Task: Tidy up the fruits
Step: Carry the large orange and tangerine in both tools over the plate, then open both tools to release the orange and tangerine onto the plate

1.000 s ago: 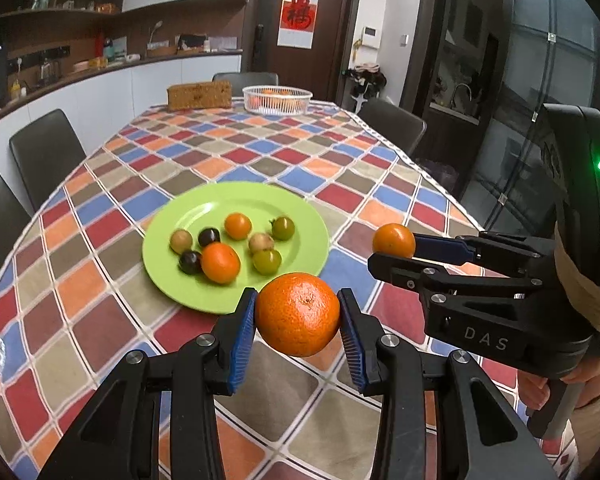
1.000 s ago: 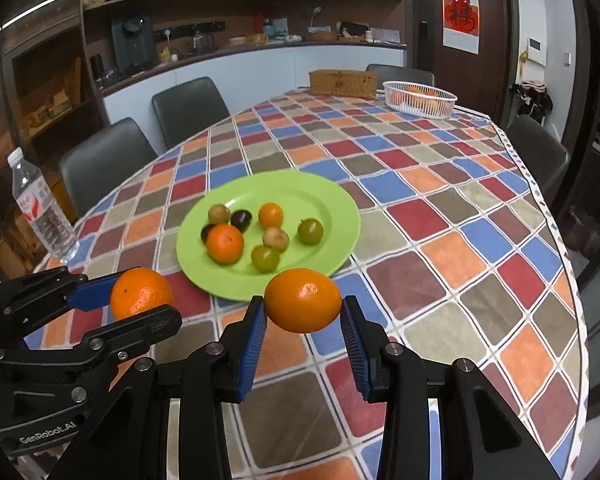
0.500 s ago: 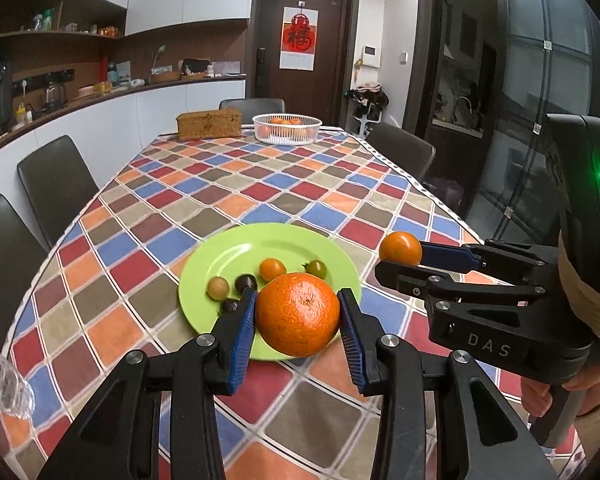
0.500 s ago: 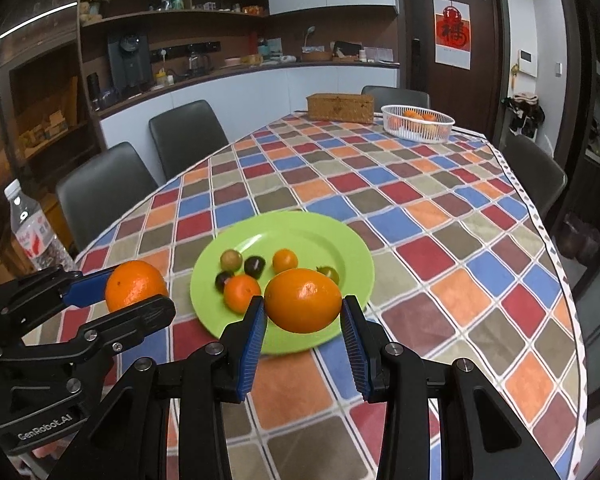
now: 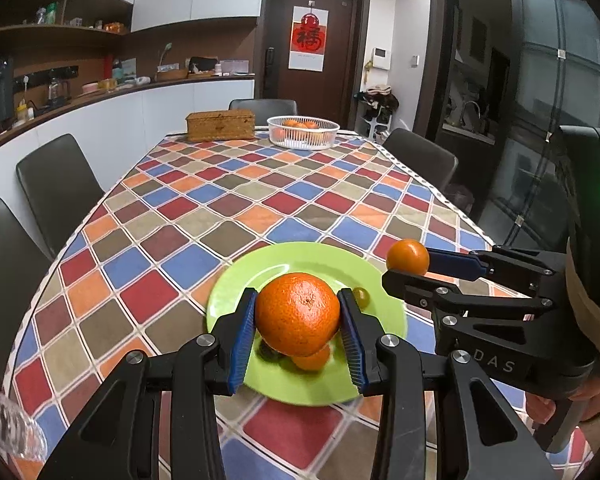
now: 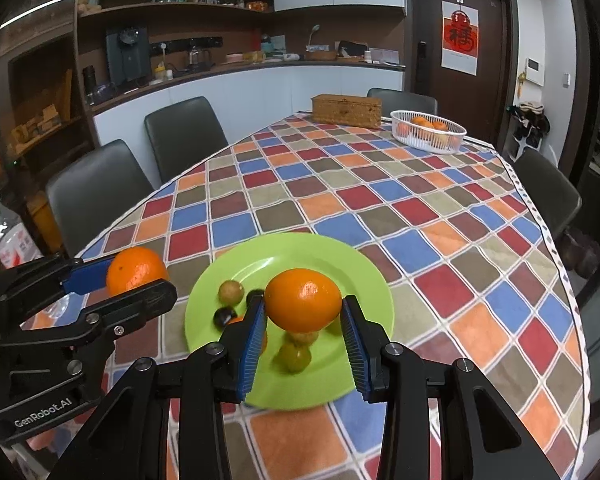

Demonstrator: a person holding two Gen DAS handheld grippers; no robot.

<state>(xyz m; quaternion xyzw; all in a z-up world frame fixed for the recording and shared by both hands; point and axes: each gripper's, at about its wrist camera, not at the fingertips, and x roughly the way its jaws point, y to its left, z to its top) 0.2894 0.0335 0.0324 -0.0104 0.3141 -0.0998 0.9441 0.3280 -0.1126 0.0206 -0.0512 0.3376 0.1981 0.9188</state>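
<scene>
1. Left wrist view: the left hand-held gripper (image 5: pixel 298 322) sits low in the centre of the frame, its blue pads (image 5: pixel 242 340) pressed on either side of a large orange (image 5: pixel 298 314), gripping it above the green plate (image 5: pixel 224 308).
2. Same view: the plate lies on the checked worktop (image 5: pixel 220 200); a small green fruit (image 5: pixel 361 296) shows just right of the held orange, and another small orange fruit (image 5: pixel 312 360) peeks out below it.
3. Same view: at the right edge the right hand-held gripper (image 5: pixel 404 266) clamps a smaller orange (image 5: pixel 407 257), just right of the plate's rim.
4. Same view: at the top centre, on the far end of the worktop, a white basket (image 5: pixel 303 133) holds oranges, beside a wicker box (image 5: pixel 220 125).
5. Right wrist view: the right hand-held gripper (image 6: pixel 303 316) grips the smaller orange (image 6: pixel 303 300) between its pads, over the plate (image 6: pixel 364 280).
6. Same view: small fruits lie on the plate, among them a brownish one (image 6: pixel 231 291) and a dark one (image 6: pixel 225 317).
7. Same view: at the left, the left hand-held gripper (image 6: pixel 140 276) holds the large orange (image 6: pixel 137 271) over the worktop (image 6: pixel 380 200), left of the plate; a water bottle (image 6: pixel 4 232) stands at the left edge.
</scene>
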